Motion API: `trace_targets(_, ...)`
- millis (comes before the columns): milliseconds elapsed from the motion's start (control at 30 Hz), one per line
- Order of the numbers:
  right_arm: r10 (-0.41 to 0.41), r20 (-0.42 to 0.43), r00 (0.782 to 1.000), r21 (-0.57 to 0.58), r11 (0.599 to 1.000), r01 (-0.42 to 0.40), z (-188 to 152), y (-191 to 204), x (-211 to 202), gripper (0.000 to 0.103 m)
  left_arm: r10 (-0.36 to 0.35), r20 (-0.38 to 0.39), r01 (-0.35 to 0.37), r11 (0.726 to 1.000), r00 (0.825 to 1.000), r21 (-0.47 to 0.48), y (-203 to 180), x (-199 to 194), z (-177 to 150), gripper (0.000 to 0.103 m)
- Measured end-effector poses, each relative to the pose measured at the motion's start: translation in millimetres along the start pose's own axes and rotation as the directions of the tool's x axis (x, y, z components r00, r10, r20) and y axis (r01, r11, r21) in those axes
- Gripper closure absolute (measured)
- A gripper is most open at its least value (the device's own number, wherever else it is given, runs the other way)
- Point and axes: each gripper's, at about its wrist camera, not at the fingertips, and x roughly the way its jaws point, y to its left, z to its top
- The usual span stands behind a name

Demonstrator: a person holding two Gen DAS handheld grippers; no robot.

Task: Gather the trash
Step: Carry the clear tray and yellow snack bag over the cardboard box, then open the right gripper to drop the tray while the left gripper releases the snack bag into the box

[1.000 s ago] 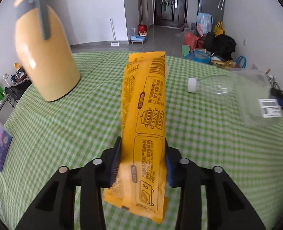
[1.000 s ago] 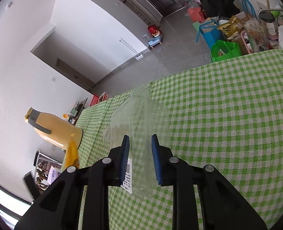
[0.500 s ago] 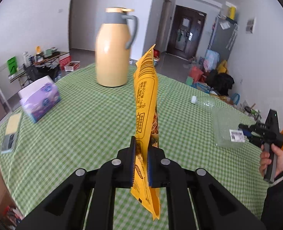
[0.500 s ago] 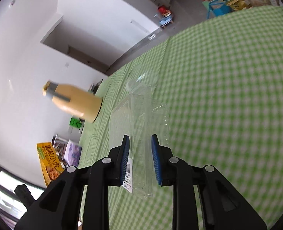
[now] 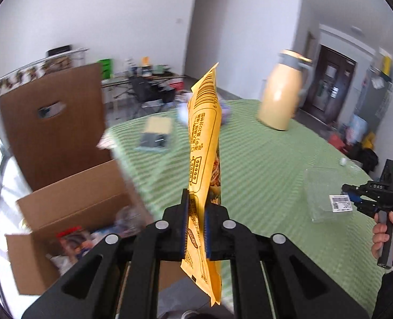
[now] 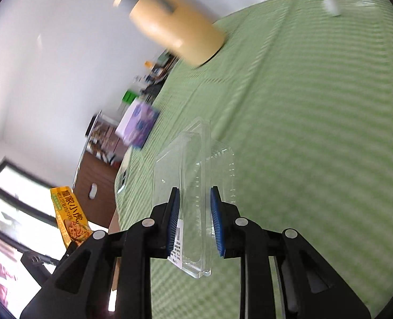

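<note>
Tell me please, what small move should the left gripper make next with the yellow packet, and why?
Probably carry the packet a little further toward the open box and over its mouth before letting go. The left gripper is shut on the packet, and the box, already holding other trash, sits below and to its left beside the table.

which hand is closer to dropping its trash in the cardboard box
Left. Its gripper holds the yellow wrapper beside the open cardboard box; the right gripper, with the clear plastic container, is over the table.
</note>
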Motion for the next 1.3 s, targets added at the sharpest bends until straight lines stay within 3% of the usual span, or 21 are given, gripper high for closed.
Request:
trace_targets(167,0.054,-0.113,0.992,-0.071,0.995,-0.063,-43.0,87.8,90.5,0.079,0.11,-0.073,-0.117,0.988,0.991,-0.103,89.1,-2.5,-31.3,0.097)
trace_targets(400,0.109,-0.269,0.957,-0.176,0.971,-0.16,-89.6,197.0,201.9,0.079,0.163,-0.162,-0.192,0.964,0.973,-0.185,175.1,7.6,-72.7,0.097)
trace_targets(600,0.032,-0.386,0.922,-0.317,0.934,-0.165,-145.2,281.7,285.9,0.079,0.172,-0.238,-0.231,0.941,0.956,-0.248,228.5,41.3,-98.8,0.097)
trace_targets(700,-0.029,-0.455,0.89,-0.382,0.909,-0.166,-180.9,310.9,329.3,0.079,0.152,-0.228,-0.214,0.937,0.962,-0.275,243.7,44.6,-105.1,0.097)
trace_targets(767,-0.073,-0.471,0.879,-0.423,0.893,-0.152,-198.1,317.3,346.8,0.079,0.163,-0.225,-0.217,0.945,0.961,-0.243,243.4,46.2,-104.7,0.097)
trace_targets(867,-0.122,-0.467,0.876,-0.46,0.88,-0.122,-214.1,317.7,360.8,0.078,0.212,-0.261,-0.27,0.94,0.942,-0.21,255.2,53.3,-107.8,0.097)
trace_targets(967,-0.22,-0.45,0.865,-0.526,0.849,-0.057,-221.7,319.4,375.7,0.074,0.206,-0.306,-0.273,0.943,0.929,-0.193,273.8,65.1,-112.1,0.097)
trace_targets(1067,-0.348,-0.405,0.846,-0.619,0.785,0.027,-229.7,301.5,377.7,0.074,0.199,-0.404,-0.297,0.934,0.893,-0.196,294.3,88.1,-124.2,0.098)
trace_targets(1133,-0.414,-0.351,0.84,-0.67,0.738,0.084,-235.1,289.7,378.3,0.056,0.217,-0.428,-0.31,0.937,0.877,-0.162,291.0,101.4,-132.5,0.098)
trace_targets(1167,-0.423,-0.342,0.839,-0.677,0.73,0.092,-237.5,286.3,379.4,0.045,0.231,-0.416,-0.316,0.938,0.879,-0.146,287.2,103.2,-133.3,0.098)
trace_targets(1300,-0.457,-0.313,0.832,-0.72,0.686,0.106,-248.8,282.3,378.4,0.043,0.21,-0.41,-0.311,0.93,0.888,-0.197,283.4,109.3,-134.7,0.098)
